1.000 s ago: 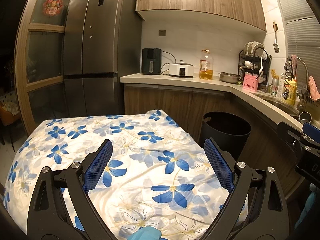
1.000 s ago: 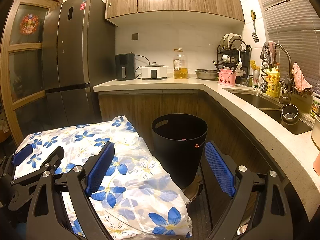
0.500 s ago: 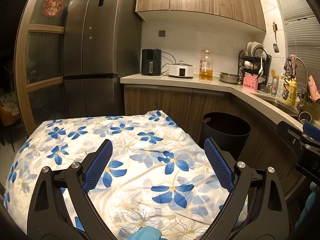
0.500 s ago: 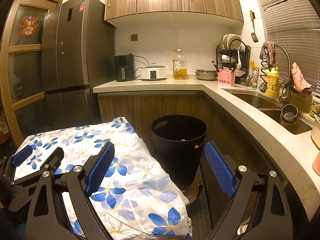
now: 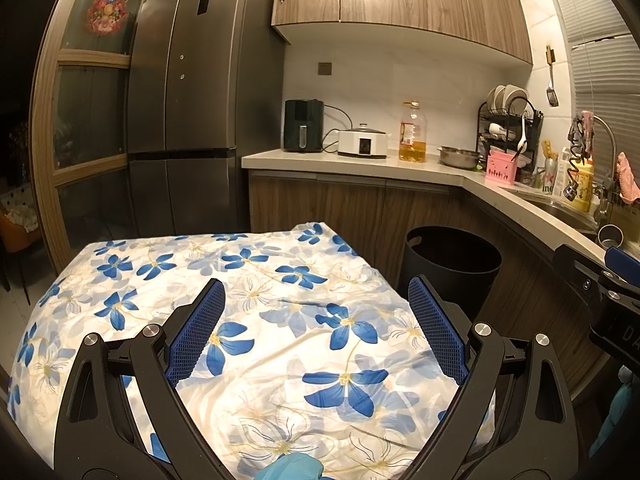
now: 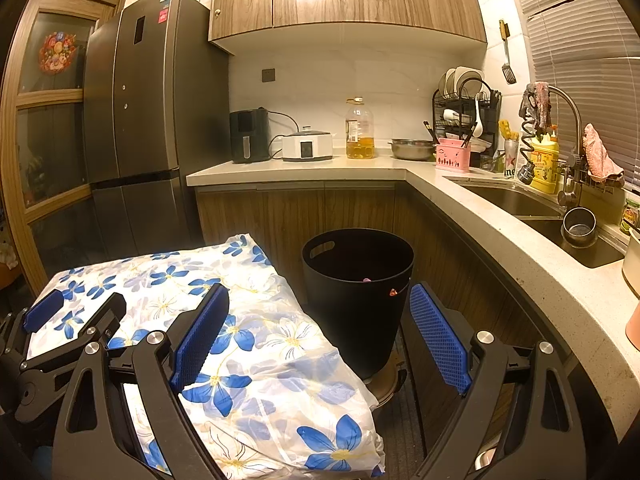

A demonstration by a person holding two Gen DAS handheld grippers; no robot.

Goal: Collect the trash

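A black trash bin (image 6: pixel 358 280) stands on the floor between the table and the cabinets; small pinkish scraps (image 6: pixel 366 280) show inside it. The same bin (image 5: pixel 452 256) appears past the table's right edge in the left wrist view. My left gripper (image 5: pixel 316 320) hovers open over the flower-print tablecloth (image 5: pixel 240 280), nothing between its blue pads. My right gripper (image 6: pixel 320 324) is open too, held in front of the bin and over the cloth's right edge (image 6: pixel 280 340). No loose trash shows on the cloth.
An L-shaped counter (image 6: pixel 440 176) carries an air fryer (image 6: pixel 248 136), a cooker, an oil bottle (image 6: pixel 359 130), a dish rack and a sink (image 6: pixel 520 204). A dark fridge (image 5: pixel 200 120) stands behind the table. A blue-gloved hand (image 5: pixel 292 466) shows at the bottom edge.
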